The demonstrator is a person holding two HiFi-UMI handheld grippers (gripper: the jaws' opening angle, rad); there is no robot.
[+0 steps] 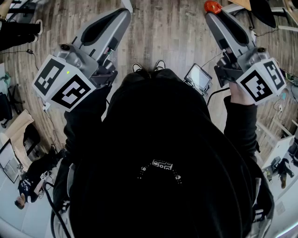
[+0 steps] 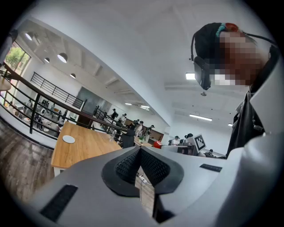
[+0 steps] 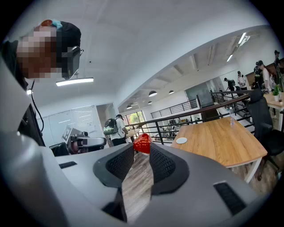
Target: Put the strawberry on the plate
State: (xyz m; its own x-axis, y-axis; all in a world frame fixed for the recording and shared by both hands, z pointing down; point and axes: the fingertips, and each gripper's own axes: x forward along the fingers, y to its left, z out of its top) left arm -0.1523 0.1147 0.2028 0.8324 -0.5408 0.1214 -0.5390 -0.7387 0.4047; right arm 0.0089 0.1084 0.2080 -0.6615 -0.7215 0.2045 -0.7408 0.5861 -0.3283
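A red strawberry (image 3: pixel 142 142) is pinched between the tips of my right gripper (image 3: pixel 142 149), held up in the air. In the head view the strawberry (image 1: pixel 212 6) shows at the top right, at the tip of the right gripper (image 1: pixel 210 14). A small white plate (image 3: pixel 181 140) lies far off on a wooden table (image 3: pixel 222 137). The left gripper view shows the same plate (image 2: pixel 68 139) at the left. My left gripper (image 2: pixel 139 149) is raised too, with its jaws closed together and nothing between them. Its tip (image 1: pixel 125 11) points to the top of the head view.
I stand on a wood-plank floor (image 1: pixel 163 32), with a tablet-like device (image 1: pixel 199 77) lying by my feet. A black railing (image 3: pixel 195 113) and an office chair (image 3: pixel 262 119) stand near the table. A person with a backpack (image 3: pixel 116 128) and several others are in the background.
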